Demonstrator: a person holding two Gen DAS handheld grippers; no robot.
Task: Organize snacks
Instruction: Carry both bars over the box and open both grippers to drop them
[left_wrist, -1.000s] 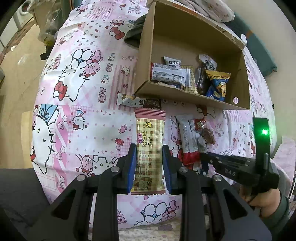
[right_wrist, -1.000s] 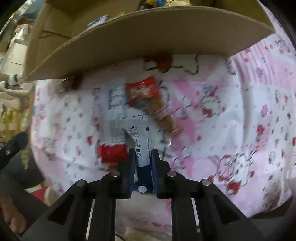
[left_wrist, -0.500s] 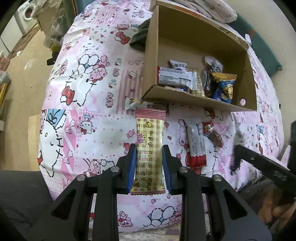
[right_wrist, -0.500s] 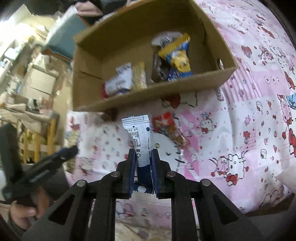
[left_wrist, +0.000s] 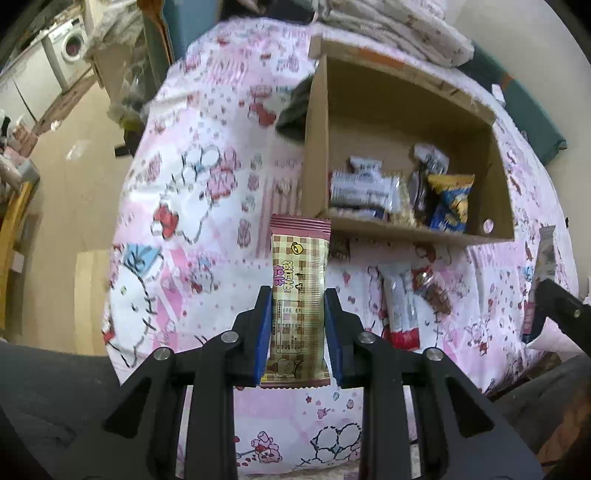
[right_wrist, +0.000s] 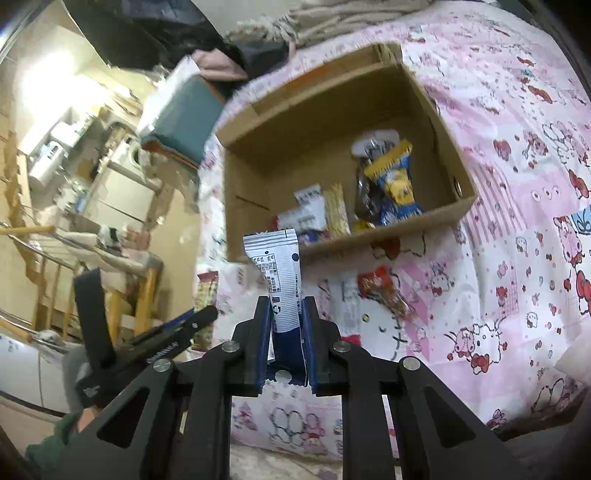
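My left gripper (left_wrist: 297, 295) is shut on a tan checked snack bar (left_wrist: 298, 288), held upright above the pink cartoon bedsheet. My right gripper (right_wrist: 286, 306) is shut on a white and blue snack packet (right_wrist: 281, 280), lifted above the sheet and facing the cardboard box (right_wrist: 406, 230). That cardboard box (left_wrist: 410, 229) lies beyond both grippers and holds several snacks, among them a yellow and blue bag (left_wrist: 448, 203). A white and red packet (left_wrist: 400, 306) and a small red snack (left_wrist: 432, 290) lie on the sheet in front of the box. The other gripper appears at the edge of each view.
A brown bar (left_wrist: 340, 247) lies partly hidden against the box's front wall. Folded blankets (left_wrist: 391, 33) are piled behind the box. The bed's left edge drops to a beige floor (left_wrist: 74, 192) with a washing machine (left_wrist: 70, 48) far off.
The left gripper has lifted the checked bar off the sheet and tilted up. The right gripper has risen with its white and blue packet, so the box's inside now shows.
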